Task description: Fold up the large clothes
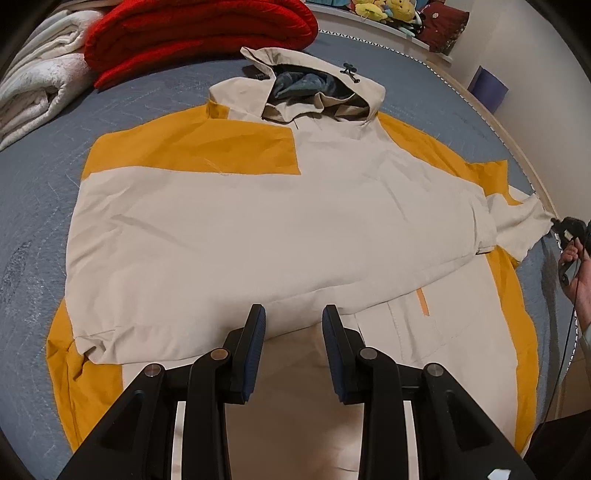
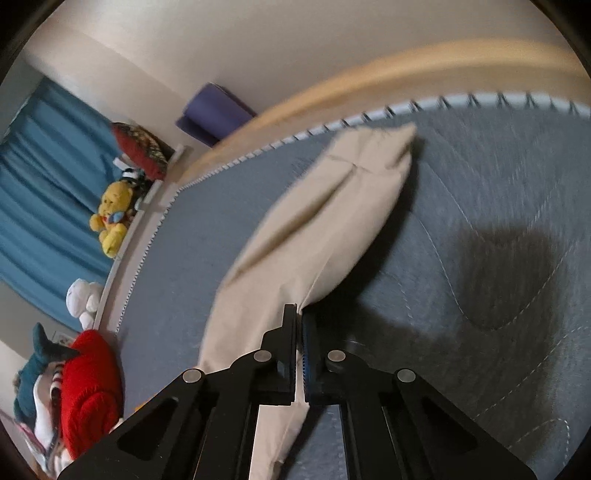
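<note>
A beige and yellow hooded jacket (image 1: 258, 221) lies spread front-up on the blue-grey bed (image 1: 37, 221), hood at the far end. My left gripper (image 1: 293, 314) hovers over its near hem, open, with nothing between the pads. At the right edge of the left wrist view, my right gripper (image 1: 565, 227) pinches the tip of the beige sleeve cuff (image 1: 524, 221), which is pulled out sideways. In the right wrist view the right gripper (image 2: 298, 314) is shut on that beige sleeve (image 2: 325, 221), and the fabric lifts off the bed (image 2: 480, 184) toward the jaws.
A folded red blanket (image 1: 199, 33) and a white blanket (image 1: 37, 92) lie at the far left of the bed. Plush toys (image 2: 110, 218) line a ledge by a blue curtain (image 2: 44, 177). A purple block (image 1: 487, 88) leans on the wall. A person's hand (image 1: 580, 280) holds the right gripper's handle.
</note>
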A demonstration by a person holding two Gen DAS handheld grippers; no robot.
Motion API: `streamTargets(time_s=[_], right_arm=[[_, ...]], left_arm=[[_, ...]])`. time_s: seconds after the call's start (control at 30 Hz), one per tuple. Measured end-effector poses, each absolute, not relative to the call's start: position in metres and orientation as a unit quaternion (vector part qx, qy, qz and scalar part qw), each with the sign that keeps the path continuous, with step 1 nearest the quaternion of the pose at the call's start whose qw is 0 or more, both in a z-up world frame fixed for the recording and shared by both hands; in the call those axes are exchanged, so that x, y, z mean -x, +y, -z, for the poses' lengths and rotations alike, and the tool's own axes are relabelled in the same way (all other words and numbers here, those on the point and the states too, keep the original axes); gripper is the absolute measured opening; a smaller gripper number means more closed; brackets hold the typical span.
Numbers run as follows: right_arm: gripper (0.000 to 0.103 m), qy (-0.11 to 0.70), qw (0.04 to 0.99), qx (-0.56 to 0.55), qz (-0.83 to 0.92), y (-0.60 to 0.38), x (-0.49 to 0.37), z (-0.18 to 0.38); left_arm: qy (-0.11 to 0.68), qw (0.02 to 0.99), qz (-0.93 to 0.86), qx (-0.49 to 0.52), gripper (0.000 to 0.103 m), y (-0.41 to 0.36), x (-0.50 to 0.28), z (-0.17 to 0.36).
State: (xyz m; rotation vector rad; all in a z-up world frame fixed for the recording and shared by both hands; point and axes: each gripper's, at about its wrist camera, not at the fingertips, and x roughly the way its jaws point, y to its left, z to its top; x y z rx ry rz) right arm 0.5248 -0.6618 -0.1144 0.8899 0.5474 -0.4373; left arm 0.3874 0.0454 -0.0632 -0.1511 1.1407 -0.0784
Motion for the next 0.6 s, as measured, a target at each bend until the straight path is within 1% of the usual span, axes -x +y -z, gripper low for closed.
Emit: streamTargets(time_s=[0.1,0.27,0.37,0.43,0.53,0.6], right_arm=[[0.002,0.25,0.861,-0.394,0.203,-0.643,-0.529,0.084],[0.002,0.248,0.915,-0.271,0.167,-0.567,-0.549,0.014],[0.002,0.247,0.946,-0.187,0.092,-0.485,-0.557,-0.024],[0.002,0.254,0.958,-0.13,0.021,-0.412,-0.556,-0.045],[0.002,0.271,0.953,-0.091,-0.101,-0.298,-0.538,-0.059],[0.002,0.289,0.938,-0.056,-0.183,-0.219,-0.518,-0.058]], left_arm=[[0.534,0.841,0.034,0.076,0.029,0.049,-0.387,0.057],[0.529,0.845,0.017,0.077,0.029,0.061,-0.386,0.045],[0.522,0.848,0.003,0.092,0.029,0.077,-0.386,0.036],[0.517,0.849,-0.007,0.108,0.029,0.089,-0.388,0.03],[0.508,0.849,-0.026,0.142,0.029,0.113,-0.389,0.023],[0.504,0.848,-0.032,0.162,0.029,0.126,-0.389,0.02]])
